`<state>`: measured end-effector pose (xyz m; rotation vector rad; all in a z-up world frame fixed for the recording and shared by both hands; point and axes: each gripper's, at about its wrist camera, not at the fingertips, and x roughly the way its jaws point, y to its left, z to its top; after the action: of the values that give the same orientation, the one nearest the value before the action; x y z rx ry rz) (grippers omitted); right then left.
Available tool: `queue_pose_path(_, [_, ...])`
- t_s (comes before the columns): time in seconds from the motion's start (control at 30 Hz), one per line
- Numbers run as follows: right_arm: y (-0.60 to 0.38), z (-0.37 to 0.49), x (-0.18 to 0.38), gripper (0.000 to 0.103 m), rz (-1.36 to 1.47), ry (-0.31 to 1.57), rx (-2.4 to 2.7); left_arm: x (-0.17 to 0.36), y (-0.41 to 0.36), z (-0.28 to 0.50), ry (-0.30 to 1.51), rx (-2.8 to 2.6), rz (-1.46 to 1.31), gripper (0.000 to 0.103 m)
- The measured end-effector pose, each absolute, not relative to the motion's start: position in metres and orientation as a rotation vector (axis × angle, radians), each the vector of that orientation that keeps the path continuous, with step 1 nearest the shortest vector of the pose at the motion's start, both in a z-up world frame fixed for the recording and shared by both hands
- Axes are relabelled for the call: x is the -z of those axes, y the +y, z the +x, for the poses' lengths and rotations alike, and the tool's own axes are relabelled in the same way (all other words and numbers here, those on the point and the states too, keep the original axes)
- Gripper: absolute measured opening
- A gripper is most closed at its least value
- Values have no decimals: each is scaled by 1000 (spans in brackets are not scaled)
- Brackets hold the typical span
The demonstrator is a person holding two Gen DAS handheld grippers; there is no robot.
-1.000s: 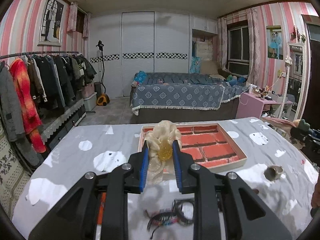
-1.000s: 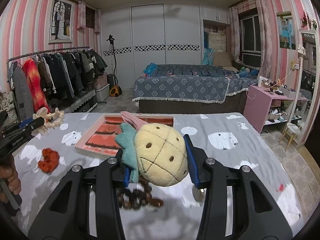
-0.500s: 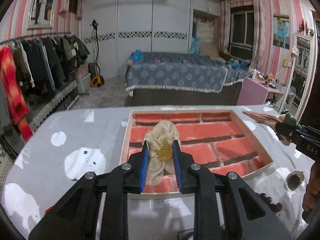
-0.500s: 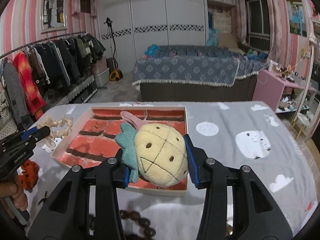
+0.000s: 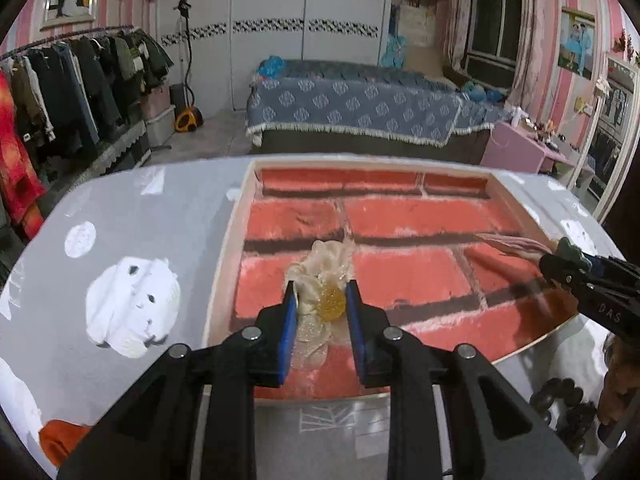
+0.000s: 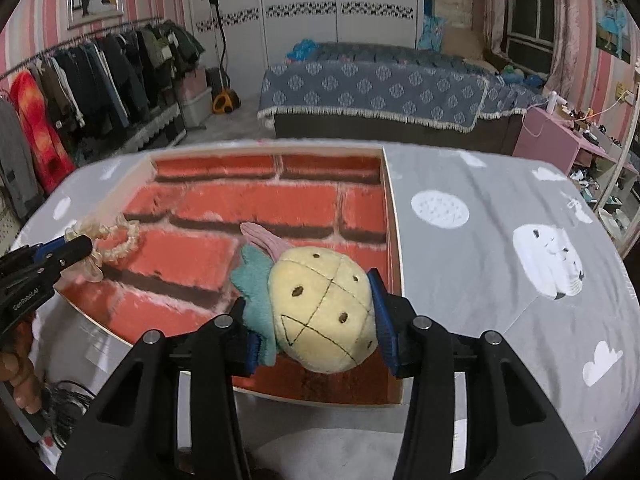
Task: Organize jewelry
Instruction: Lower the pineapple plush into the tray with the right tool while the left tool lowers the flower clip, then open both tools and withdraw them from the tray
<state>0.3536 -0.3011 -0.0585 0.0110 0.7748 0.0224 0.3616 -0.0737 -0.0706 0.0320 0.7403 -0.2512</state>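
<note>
1. The left tongs [image 5: 321, 302] are clamping a cream lace scrunchie [image 5: 320, 276] with an amber bead at its centre, their blue pads pressing on it from both sides.
2. The scrunchie is hanging over the near-left part of the brick-patterned tray [image 5: 516, 204], above the red floor of the tray; whether its lower frill is touching that floor is hard to tell from this angle.
3. The right tongs [image 6: 316, 316] are gripping a plush pineapple charm [image 6: 324, 308], yellow with a teal leaf collar and a pink tuft, squeezed between the two pads.
4. The charm is sitting over the near-right corner of the tray [image 6: 390, 216], just inside its right wall.
5. In the right wrist view the left tongs [image 6: 86, 246] are reaching in over the tray's left edge with the scrunchie [image 6: 110, 240] at their tip.
6. In the left wrist view the right tongs [image 5: 560, 256] are coming in over the tray's right edge.
7. The tray is lying on the counter [image 6: 480, 264], which is wearing a grey cloth with white cartoon prints.
8. Dark beads [image 5: 560, 396] are lying on the counter near the tray's near-right corner, and an orange item [image 5: 60, 438] is lying well apart from the tray's near-left corner.
</note>
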Motion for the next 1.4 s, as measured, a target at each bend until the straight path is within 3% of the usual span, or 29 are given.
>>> queue_pose_path(0.2, [-302,358,72,46,13,825,-24,79,-76,368,783,250,47,27])
queue_pose_path(0.43, [-303,361,74,49,14,846,-34,83,-78,371,812,251,57,38])
queue_pose_path(0.5, [-302,361,74,52,13,850,-46,83,-76,372,816,248,51,42])
queue_pose_path(0.57, [-301,360,74,58,14,848,-63,82,-75,371,811,249,43,53])
queue_pose_path(0.67, [-299,356,70,68,10,831,-62,79,-72,369,806,248,40,53])
queue_pose_path(0.73, [-300,351,62,68,23,812,-70,75,-70,364,798,245,43,53])
queue_pose_path(1.03, [-314,285,-21,72,-23,628,-42,-6,-40,305,625,225,72,54])
queue_pose_path(1.17, [-328,238,-54,73,-42,551,-14,-42,-16,263,550,190,79,60])
queue_pose_path(1.4, [-342,134,-52,77,-19,474,32,-35,12,169,487,126,77,62])
